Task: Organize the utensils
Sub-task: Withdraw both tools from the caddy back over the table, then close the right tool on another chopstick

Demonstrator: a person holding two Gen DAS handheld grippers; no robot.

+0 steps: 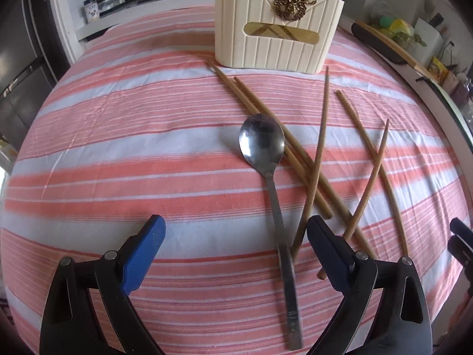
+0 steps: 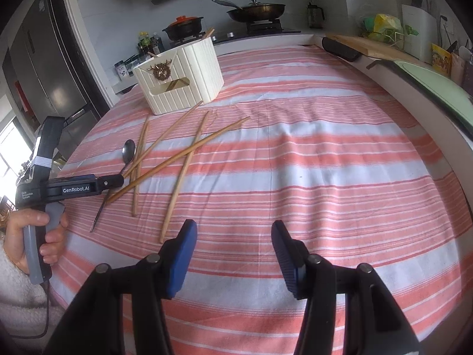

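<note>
Blue-padded left tongs (image 1: pixel 236 247) fill the bottom of the left wrist view, jaws spread wide with nothing between the pads, hanging over the striped tablecloth (image 1: pixel 118 148) that covers the tabletop. Just inside the right-hand finger lies the metal spoon (image 1: pixel 273 183), bowl toward the centre of the frame and handle running down to the lower edge, its tip slightly blurred. To its right, loose wooden chopsticks (image 1: pixel 317 153) are scattered, several crossing one another; two of them run under or beside the spoon's bowl, though which I cannot quite tell. At the top centre stands the cream ribbed utensil holder (image 1: pixel 278 29), upright, with a gold stag ornament on its front and a couple of chopstick ends poking out of the top. A dark fragment at the far right edge may be the other tool.

In the right wrist view, a hand (image 2: pixel 44 236) at the lower left grips the left tool's handle, its fingers wrapped round the grey trigger. The spoon (image 2: pixel 129 151) and chopsticks (image 2: pixel 183 153) lie centre-left, with the holder (image 2: pixel 183 82) beyond them at upper left. Lower centre, the right tongs (image 2: pixel 233 230) hang partly open and empty over bare cloth (image 2: pixel 325 177), well apart from the utensils. Pans sit on a stove along the top.
</note>
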